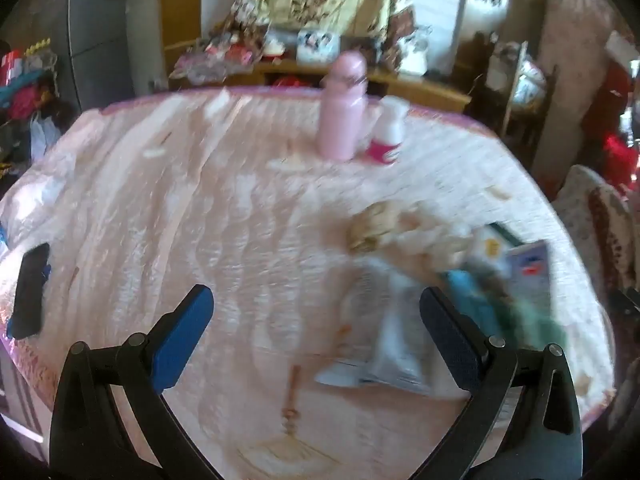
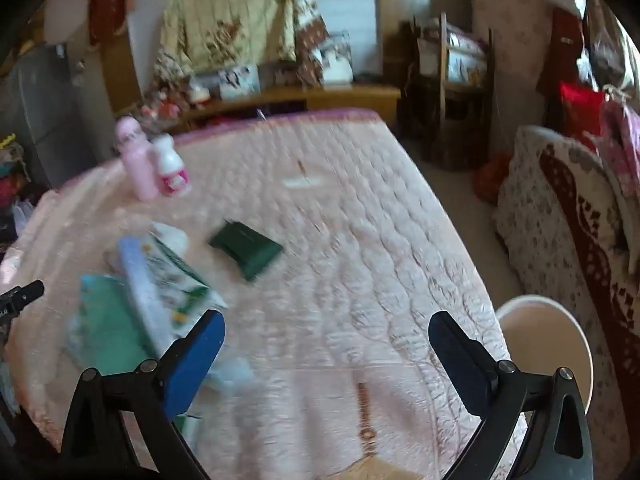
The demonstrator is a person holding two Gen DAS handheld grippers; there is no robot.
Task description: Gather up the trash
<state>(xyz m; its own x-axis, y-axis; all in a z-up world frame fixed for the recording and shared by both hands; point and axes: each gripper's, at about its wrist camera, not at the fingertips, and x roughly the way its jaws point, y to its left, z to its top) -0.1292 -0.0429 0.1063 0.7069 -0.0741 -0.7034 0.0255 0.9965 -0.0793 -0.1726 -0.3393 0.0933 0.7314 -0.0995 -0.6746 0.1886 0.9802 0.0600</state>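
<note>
A pile of trash lies on the pink quilted table: a white plastic wrapper point(image 1: 394, 344), crumpled beige paper point(image 1: 384, 226), a teal packet point(image 1: 476, 300) and a printed carton point(image 1: 528, 276). My left gripper point(image 1: 316, 320) is open and empty, just left of the wrapper. In the right wrist view the carton point(image 2: 168, 280) and teal packet point(image 2: 108, 320) lie at the left, and a dark green packet point(image 2: 248, 246) lies alone further back. My right gripper point(image 2: 326, 344) is open and empty above the table. The views are blurred.
A pink bottle point(image 1: 342, 110) and a white bottle with a pink label point(image 1: 388, 132) stand at the table's far side. A black phone point(image 1: 30, 290) lies at the left edge. A white bin point(image 2: 548, 344) stands beside the table at the right, near a patterned sofa point(image 2: 560, 216).
</note>
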